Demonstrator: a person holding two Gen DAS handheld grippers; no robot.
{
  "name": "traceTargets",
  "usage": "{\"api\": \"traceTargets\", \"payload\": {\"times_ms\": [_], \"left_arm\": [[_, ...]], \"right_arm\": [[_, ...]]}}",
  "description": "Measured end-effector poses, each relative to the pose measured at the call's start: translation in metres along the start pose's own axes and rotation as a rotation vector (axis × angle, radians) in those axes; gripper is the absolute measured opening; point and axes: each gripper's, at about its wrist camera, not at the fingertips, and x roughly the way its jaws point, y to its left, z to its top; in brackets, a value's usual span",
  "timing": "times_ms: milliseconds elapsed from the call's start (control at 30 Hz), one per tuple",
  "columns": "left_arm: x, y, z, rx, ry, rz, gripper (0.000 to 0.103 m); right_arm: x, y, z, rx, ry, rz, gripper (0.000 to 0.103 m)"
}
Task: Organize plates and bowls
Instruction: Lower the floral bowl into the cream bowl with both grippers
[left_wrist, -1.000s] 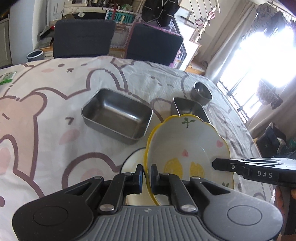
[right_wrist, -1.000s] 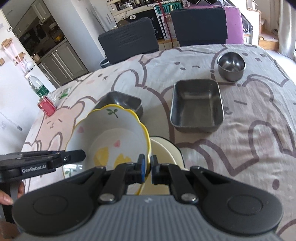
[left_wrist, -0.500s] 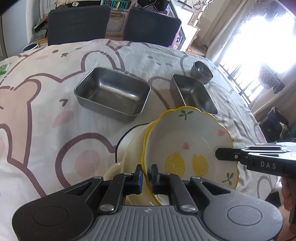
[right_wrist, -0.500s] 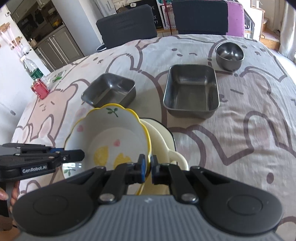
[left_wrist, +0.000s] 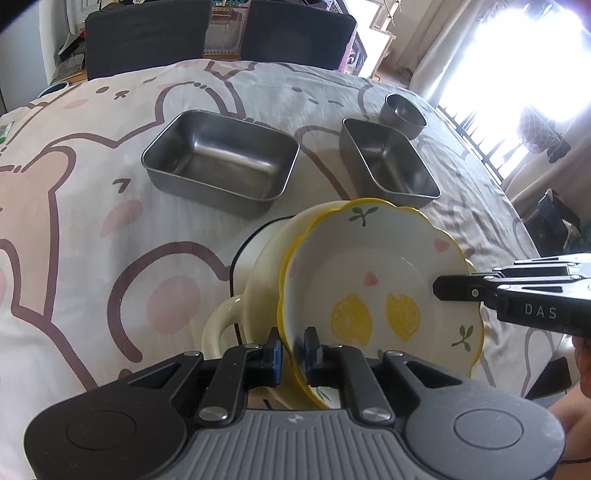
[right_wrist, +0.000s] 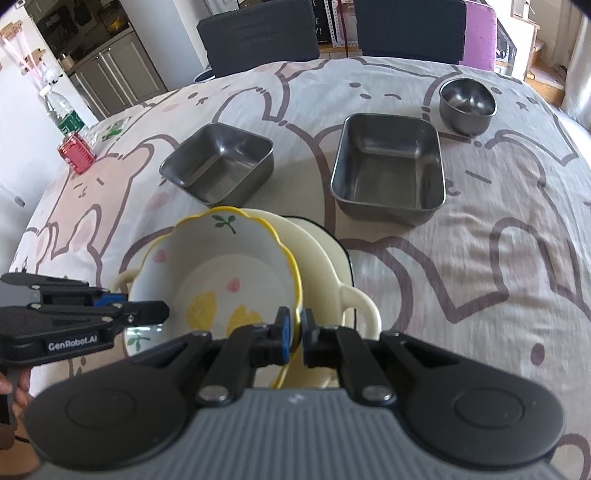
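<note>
Pinching opposite edges of the scalloped, yellow-rimmed ceramic bowl with lemon pictures (left_wrist: 373, 291), you hold it tilted at the lower middle of both views, resting in the cream ceramic dish with loop handles (left_wrist: 258, 273) beneath it. Your left gripper (left_wrist: 293, 349) has the near rim between its pads; its jaws have just been opening a little, and in the left wrist view a narrow gap shows on the left side of the rim, so the pinch looks loose. Your right gripper (right_wrist: 291, 332) is pressed together on the rim at the other side, with the yellow edge squeezed between its blue pads (right_wrist: 283, 330).

Beyond the stack, towards the top of the frame, the cartoon-bear tablecloth on the worktop (right_wrist: 498, 258) carries a small square stainless steel tray (right_wrist: 218, 168), a larger rectangular stainless steel tray (right_wrist: 388, 173) and a small round steel bowl (right_wrist: 467, 105), all well apart from the stack and from each other. A red can (right_wrist: 75, 153) and a clear plastic bottle (right_wrist: 62, 114) stand at the upper left edge of the right wrist view. Two dark chairs (right_wrist: 258, 35) stand behind the far edge. Between the stack and the steel trays lies only bare cloth.
</note>
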Motion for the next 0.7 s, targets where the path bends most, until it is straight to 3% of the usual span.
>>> {"api": "traceTargets", "payload": {"times_ms": [700], "left_arm": [[0.0043,-0.007,-0.0017,0.084,0.007,0.009,0.014]], "right_arm": [[0.0069,0.0,-0.0035,-0.052,0.032,-0.021,0.008]]}}
